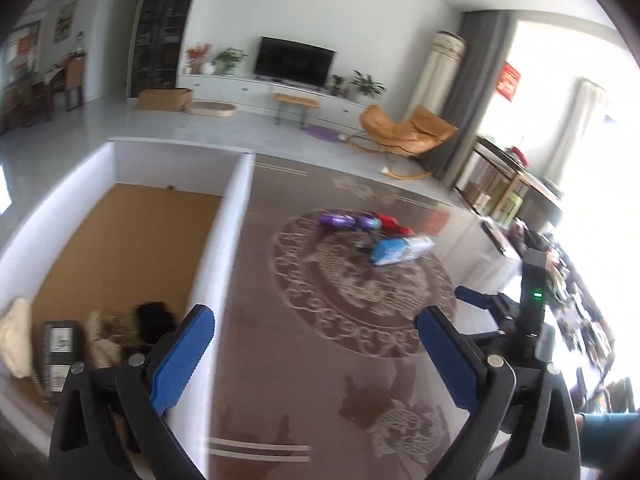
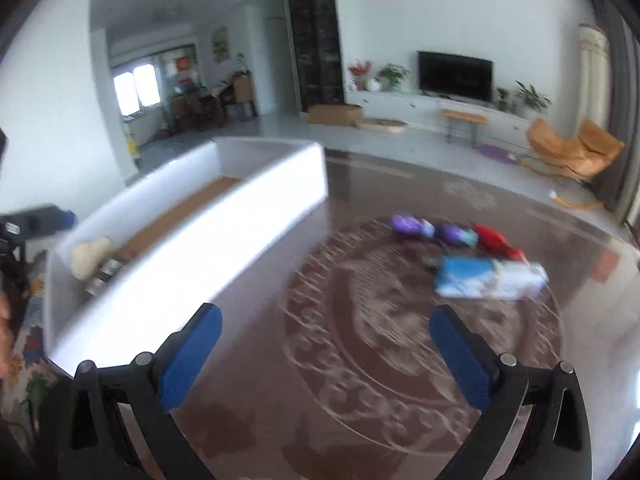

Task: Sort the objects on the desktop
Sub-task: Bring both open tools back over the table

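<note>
A white box with a brown floor stands at the left of the brown patterned table; it also shows in the right wrist view. Inside it lie a cream item, a black-labelled item and a dark item. On the table lie a blue-and-white pack, two purple packets and a red packet; the right wrist view shows the pack, purple packets and red packet. My left gripper is open and empty by the box wall. My right gripper is open and empty; it also shows in the left wrist view.
Beyond the table are a TV unit, an orange chair and a small bench. A cluttered shelf stands at the right. Patterned fabric lies left of the box.
</note>
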Available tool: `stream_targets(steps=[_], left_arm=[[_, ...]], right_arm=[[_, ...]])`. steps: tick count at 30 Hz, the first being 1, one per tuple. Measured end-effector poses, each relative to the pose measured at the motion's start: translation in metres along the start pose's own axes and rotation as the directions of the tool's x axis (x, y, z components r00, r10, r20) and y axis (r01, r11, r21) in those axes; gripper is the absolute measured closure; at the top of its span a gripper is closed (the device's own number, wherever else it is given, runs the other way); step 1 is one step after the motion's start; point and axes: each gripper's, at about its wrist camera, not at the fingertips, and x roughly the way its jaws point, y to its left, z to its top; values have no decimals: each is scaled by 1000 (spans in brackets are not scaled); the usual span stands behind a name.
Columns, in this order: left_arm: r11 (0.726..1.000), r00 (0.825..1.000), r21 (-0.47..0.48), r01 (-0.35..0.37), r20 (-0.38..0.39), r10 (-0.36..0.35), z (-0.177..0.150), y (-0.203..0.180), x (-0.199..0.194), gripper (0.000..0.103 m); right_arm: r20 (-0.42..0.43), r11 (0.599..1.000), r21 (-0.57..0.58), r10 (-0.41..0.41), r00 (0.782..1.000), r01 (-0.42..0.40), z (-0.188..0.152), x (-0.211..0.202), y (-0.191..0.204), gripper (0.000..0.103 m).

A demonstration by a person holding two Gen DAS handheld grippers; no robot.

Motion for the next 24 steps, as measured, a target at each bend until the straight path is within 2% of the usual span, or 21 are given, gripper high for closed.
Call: stream_targets(steps=[2,3,5,8,12,19,24], left_arm=[[998,997,41,55,-60,-53,-12,-34,32,0],[996,995,59,59,-86,-54,-19,-47,46,0],[995,991,89,36,-133,-24,-36,-63,78,0],[991,982,134,-25,-182,49,-62,-68,116,0],[974,967,200,-108,-207,150,-82,-63,148,0],[970,959,193,-147,-211,187,-79,-49,169,0],[961,952,213,-177,-210,222,-73,-47,178,0]], right_arm=[[-95,993,59,-100,990,106,-32,3,-49,0],[-128,985,98,-128,983,141,-48,3,-69,0],[-176,967,169,-163,971,193,-72,-8,-111,0],[-220,943,217,-203,954,251,-100,-16,-139,0],[-201,943,225,-203,958,247,-110,-22,-140,0],[-233,943,164,-247,941,289,-112,-8,-131,0],[-232,944,165,-244,942,285,-114,-6,-132,0]])
